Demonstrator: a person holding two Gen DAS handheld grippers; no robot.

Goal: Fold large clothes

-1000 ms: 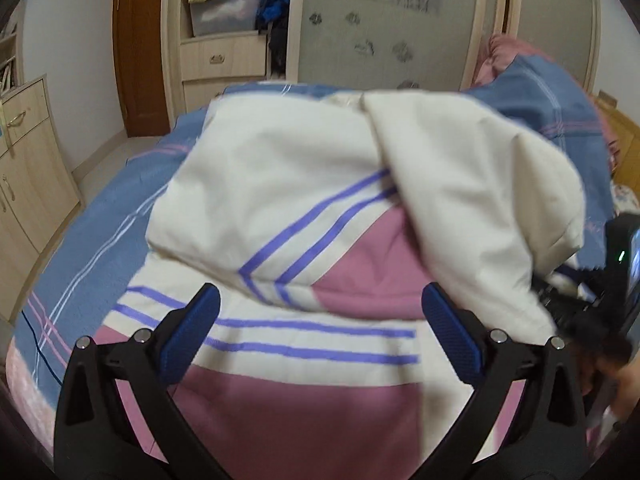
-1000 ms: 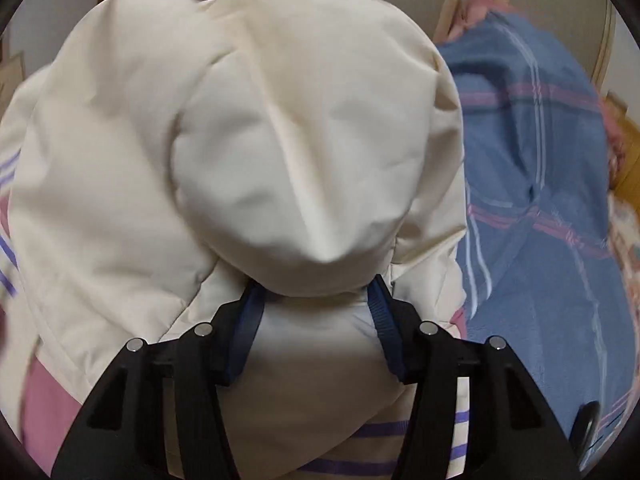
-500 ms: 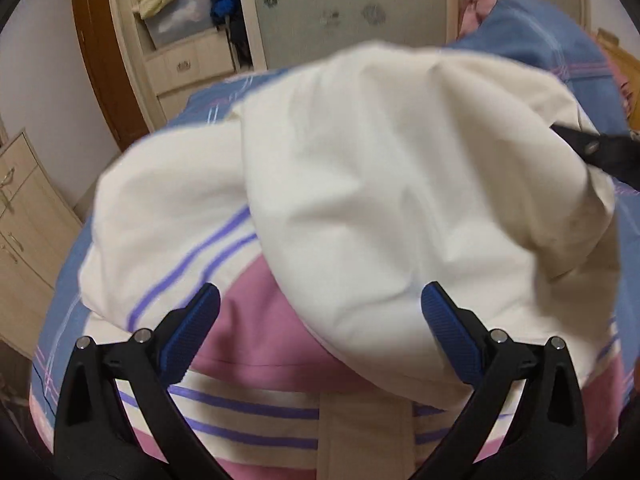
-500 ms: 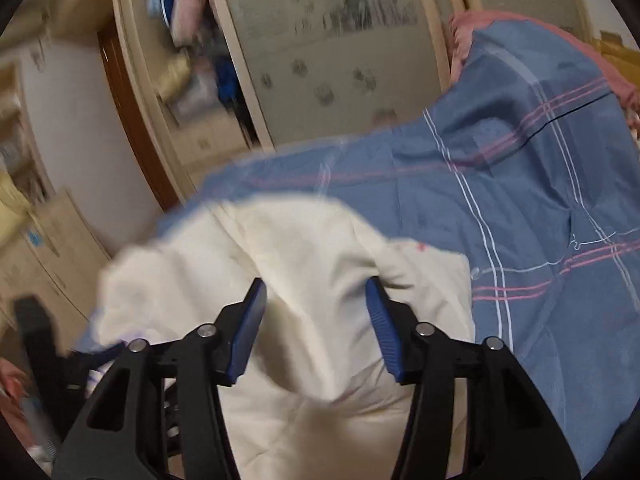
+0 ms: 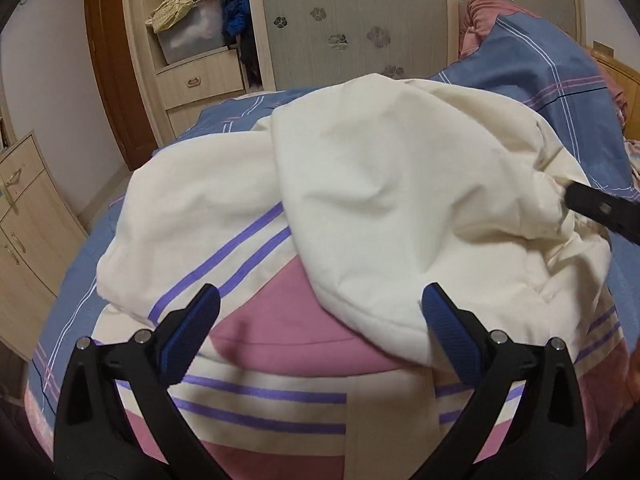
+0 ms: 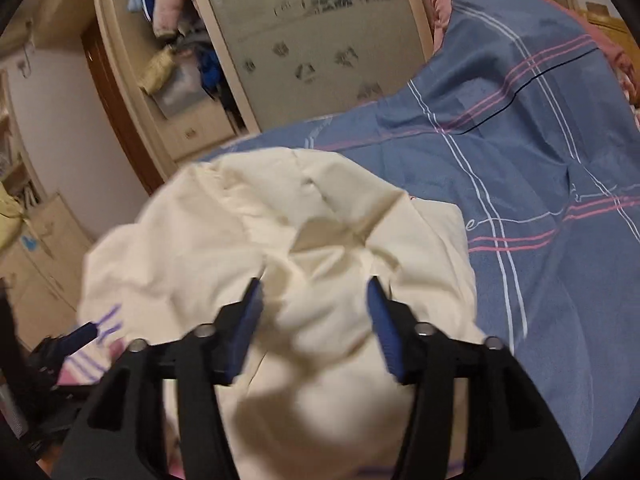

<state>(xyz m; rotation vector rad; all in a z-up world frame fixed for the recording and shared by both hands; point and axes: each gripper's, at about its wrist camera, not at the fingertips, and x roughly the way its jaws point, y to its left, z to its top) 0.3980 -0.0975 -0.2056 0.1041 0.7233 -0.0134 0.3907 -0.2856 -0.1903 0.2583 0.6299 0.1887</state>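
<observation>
On bed (image 5: pixel 532 68), cream jacket (image 5: pixel 380 184)

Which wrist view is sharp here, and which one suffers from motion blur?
Left wrist view: sharp, even indoor light on the cream garment, strong fisheye bending at the edges. Right wrist view: motion-blurred, garment folds and wardrobe smeared.

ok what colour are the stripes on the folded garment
Purple stripes on the cream and pink garment; clearest in the left wrist view.
</observation>
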